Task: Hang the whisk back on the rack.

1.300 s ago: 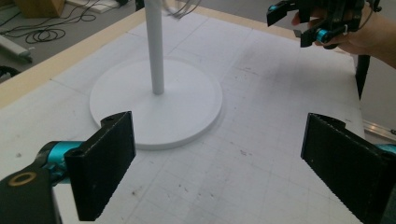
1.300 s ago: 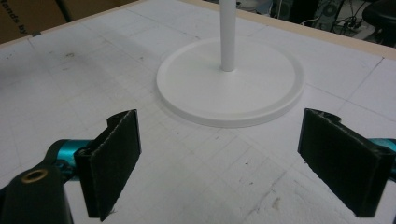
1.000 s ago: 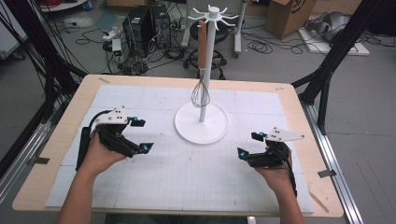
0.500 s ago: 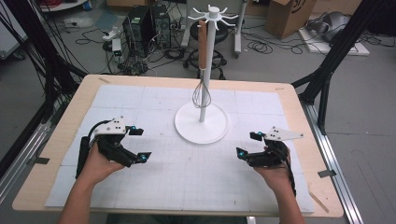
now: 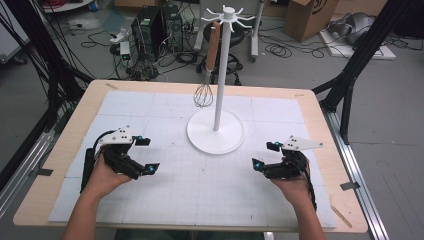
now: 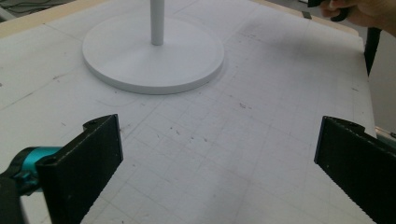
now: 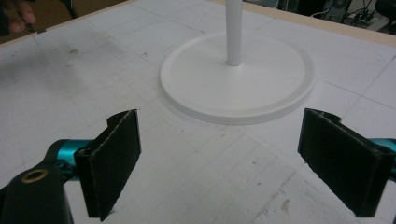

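A white stand (image 5: 216, 131) with a round base, a tall pole and hooks at the top rises from the middle of the table. A wire whisk (image 5: 204, 93) with a wooden handle hangs from one hook on its left side. My left gripper (image 5: 146, 155) rests low over the white mat, left of the base, jaws wide open and empty. My right gripper (image 5: 266, 155) sits right of the base, also open and empty. The round base (image 6: 154, 56) lies ahead of the left gripper (image 6: 217, 163). The base (image 7: 237, 79) also lies ahead of the right gripper (image 7: 219, 163).
A white gridded mat (image 5: 200, 200) covers a wooden table (image 5: 85, 107). Black frame legs (image 5: 350, 75) stand at the right and left edges. Computers, cables and boxes lie on the floor beyond the far edge. The other hand (image 6: 359, 9) shows far right in the left gripper view.
My left gripper has slid toward the near edge and slightly right over the mat. The right gripper has barely moved. Both stay open.
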Demonstrator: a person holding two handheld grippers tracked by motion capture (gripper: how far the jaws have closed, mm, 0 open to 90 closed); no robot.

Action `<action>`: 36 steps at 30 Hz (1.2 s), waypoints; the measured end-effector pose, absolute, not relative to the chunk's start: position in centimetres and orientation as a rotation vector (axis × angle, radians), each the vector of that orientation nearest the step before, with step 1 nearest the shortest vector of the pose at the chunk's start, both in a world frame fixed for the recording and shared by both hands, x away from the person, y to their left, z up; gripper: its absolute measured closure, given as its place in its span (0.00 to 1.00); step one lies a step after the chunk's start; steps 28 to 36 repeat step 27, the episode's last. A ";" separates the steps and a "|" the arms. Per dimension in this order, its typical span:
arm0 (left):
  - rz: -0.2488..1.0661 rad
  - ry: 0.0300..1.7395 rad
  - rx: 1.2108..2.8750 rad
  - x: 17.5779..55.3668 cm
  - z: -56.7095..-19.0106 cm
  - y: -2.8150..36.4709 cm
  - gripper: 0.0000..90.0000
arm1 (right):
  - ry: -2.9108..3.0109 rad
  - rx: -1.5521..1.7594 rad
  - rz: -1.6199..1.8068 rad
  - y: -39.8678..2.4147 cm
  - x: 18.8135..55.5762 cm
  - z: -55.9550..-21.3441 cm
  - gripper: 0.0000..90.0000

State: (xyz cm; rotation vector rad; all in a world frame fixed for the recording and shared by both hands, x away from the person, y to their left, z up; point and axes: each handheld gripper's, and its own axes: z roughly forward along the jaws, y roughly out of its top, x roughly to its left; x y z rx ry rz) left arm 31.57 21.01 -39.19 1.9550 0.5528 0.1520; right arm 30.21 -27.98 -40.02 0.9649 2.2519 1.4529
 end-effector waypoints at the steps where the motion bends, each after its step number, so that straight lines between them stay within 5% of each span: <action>1: 0.152 0.552 1.958 31.6 -39.2 21.0 0.02 | 2.254 0.967 1.450 -27.9 30.2 -40.1 0.14; 36: 0.172 0.560 1.940 31.6 -39.2 21.3 0.02 | 2.285 0.961 1.407 -27.5 30.2 -40.4 0.14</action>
